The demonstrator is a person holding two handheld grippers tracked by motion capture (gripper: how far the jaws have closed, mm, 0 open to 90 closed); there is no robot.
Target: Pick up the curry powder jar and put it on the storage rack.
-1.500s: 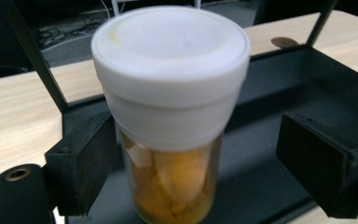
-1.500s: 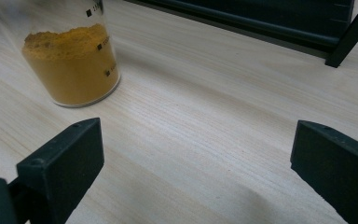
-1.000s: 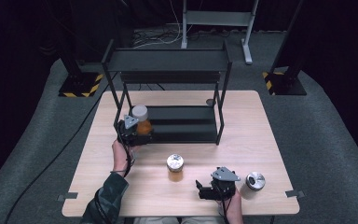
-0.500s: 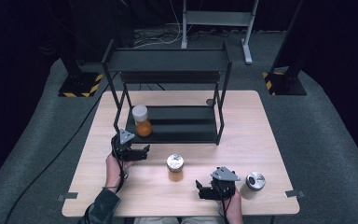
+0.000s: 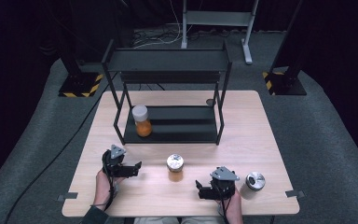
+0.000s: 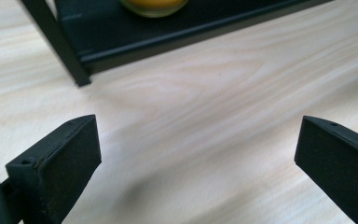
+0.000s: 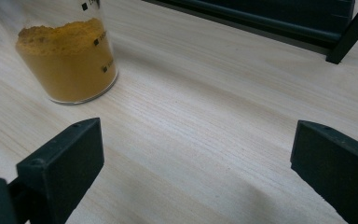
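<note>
A jar of orange powder with a white lid (image 5: pixel 141 120) stands at the left end of the black rack's lower shelf (image 5: pixel 186 133); its bottom (image 6: pixel 154 4) peeks in at the top of the left gripper view. My left gripper (image 5: pixel 135 169) (image 6: pixel 198 163) hovers over bare table in front of the rack's left leg (image 6: pixel 70 56). Its jaws have just been opening and stand wide, with nothing between them. A silver-lidded jar of orange powder (image 5: pixel 175 167) (image 7: pixel 67 60) stands mid-table. My right gripper (image 5: pixel 200 190) (image 7: pixel 196 168) rests open to its right, pointing toward it.
A third jar with a silver lid (image 5: pixel 254 183) stands right of the right hand. A small dark disc (image 5: pixel 210 101) lies on the table (image 5: pixel 261 140) behind the rack's right leg. The rack's top shelf (image 5: pixel 168 60) overhangs the lower one.
The left gripper has let go of the white-lidded jar on the lower shelf and drawn back toward the person, jaws widening. The jar stays on the shelf. The right gripper has not moved.
</note>
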